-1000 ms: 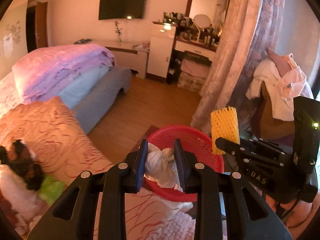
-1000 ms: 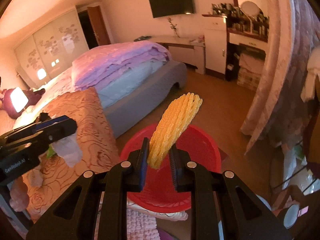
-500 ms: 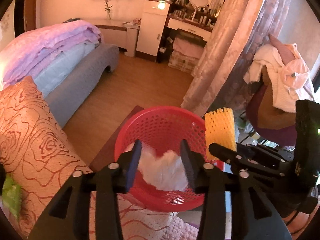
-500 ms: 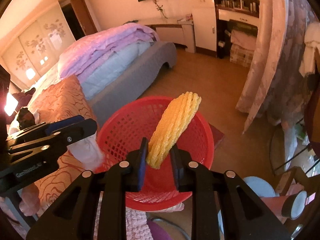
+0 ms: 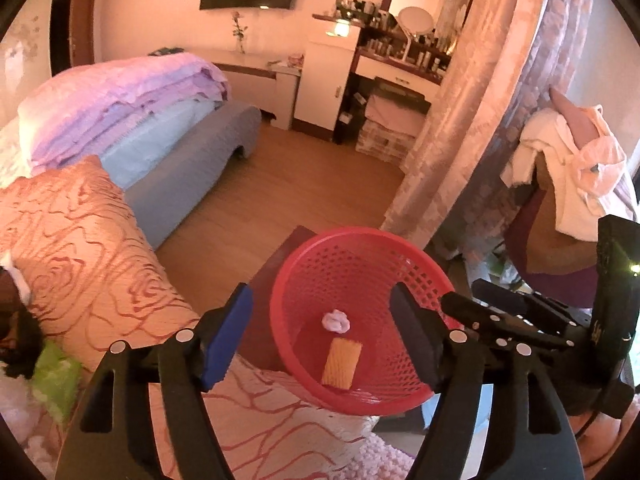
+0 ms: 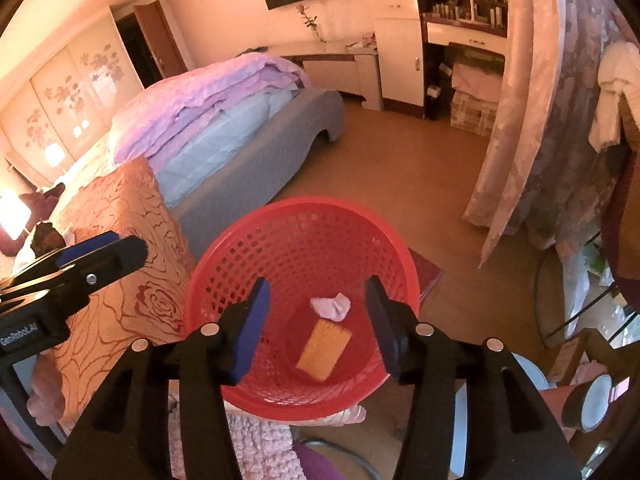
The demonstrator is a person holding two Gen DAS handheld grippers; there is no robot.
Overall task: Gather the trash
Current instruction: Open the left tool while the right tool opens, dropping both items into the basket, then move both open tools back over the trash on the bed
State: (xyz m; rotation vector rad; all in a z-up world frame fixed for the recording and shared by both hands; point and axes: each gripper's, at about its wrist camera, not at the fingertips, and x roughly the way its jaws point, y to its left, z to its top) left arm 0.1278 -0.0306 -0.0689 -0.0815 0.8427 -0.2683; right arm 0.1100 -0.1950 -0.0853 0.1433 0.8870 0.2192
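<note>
A red mesh basket [image 5: 308,264] [image 6: 224,264] stands on the floor beside the bed. On its bottom lie a crumpled white tissue [image 5: 336,321] [image 6: 330,306] and a yellow foam net [image 5: 341,362] [image 6: 324,345]. My left gripper [image 5: 322,334] hangs above the basket with its jaws opening and nothing between them. Above the same basket, my right gripper [image 6: 318,320] is also opening and empty. In the left wrist view the right gripper [image 5: 516,320] shows at the right; the left gripper [image 6: 76,268] shows at the left of the right wrist view.
An orange rose-patterned pillow [image 5: 80,248] [image 6: 124,240] and folded purple bedding [image 5: 120,100] lie on the bed at left. A green scrap [image 5: 54,378] sits on the bed at lower left. A curtain [image 5: 480,120] and a clothes-draped chair [image 5: 568,184] stand at right.
Both grippers opened. The white tissue left the left gripper and the yellow foam net left the right one; both now lie in the basket. Both hands sank a little.
</note>
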